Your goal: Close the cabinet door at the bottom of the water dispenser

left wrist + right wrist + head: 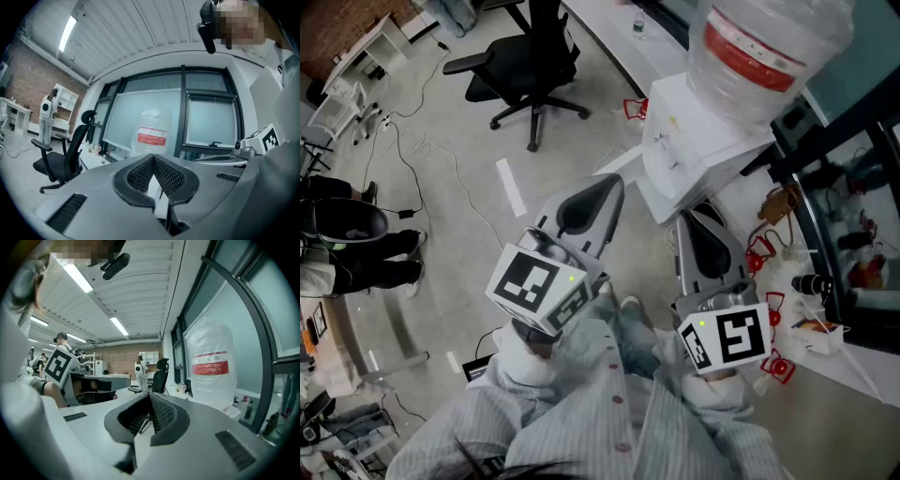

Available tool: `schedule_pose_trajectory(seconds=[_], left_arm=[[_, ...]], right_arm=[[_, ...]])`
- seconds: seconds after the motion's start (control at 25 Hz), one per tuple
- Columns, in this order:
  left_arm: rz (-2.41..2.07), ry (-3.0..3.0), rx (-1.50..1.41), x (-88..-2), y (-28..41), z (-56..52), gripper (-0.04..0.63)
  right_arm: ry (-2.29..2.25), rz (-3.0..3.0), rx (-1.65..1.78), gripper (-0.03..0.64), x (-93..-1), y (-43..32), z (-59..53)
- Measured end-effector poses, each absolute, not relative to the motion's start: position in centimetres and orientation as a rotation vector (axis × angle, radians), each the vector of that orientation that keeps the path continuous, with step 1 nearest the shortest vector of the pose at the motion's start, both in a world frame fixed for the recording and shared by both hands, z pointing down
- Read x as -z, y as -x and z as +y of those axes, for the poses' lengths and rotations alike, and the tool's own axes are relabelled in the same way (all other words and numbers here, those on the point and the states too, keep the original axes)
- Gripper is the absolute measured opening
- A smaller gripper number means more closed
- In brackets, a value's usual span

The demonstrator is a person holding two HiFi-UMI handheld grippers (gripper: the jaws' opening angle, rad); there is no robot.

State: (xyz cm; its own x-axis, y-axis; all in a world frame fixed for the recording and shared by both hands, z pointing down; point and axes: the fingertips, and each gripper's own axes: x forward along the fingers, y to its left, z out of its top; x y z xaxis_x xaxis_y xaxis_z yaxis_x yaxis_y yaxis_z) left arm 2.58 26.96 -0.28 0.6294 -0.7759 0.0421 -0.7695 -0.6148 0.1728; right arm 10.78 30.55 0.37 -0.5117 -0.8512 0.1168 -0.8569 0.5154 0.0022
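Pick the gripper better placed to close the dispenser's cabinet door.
Left, probably. The left gripper, shut, ends beside the white panel jutting from the dispenser, apparently the open door; the right gripper faces the body.

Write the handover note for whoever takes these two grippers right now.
Left gripper: shut, empty.
Right gripper: shut, empty.
Both point toward the water dispenser, which stands just ahead with the bottle on top.
Cabinet door: low on the dispenser and not clearly shown, so open or closed is unconfirmed.
Done: nothing that shows.
Left: find the door and push it fully shut.
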Motion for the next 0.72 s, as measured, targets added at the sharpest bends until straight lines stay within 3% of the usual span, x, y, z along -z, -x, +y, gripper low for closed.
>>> schedule_pose_trajectory(seconds=[0.72], left_arm=[[-1.462, -2.603, 0.043, -0.5, -2.3, 27.6, 0.011]], right_arm=[[-1.381, -2.719, -0.091, 0.012, -1.4, -12.4, 30.6]])
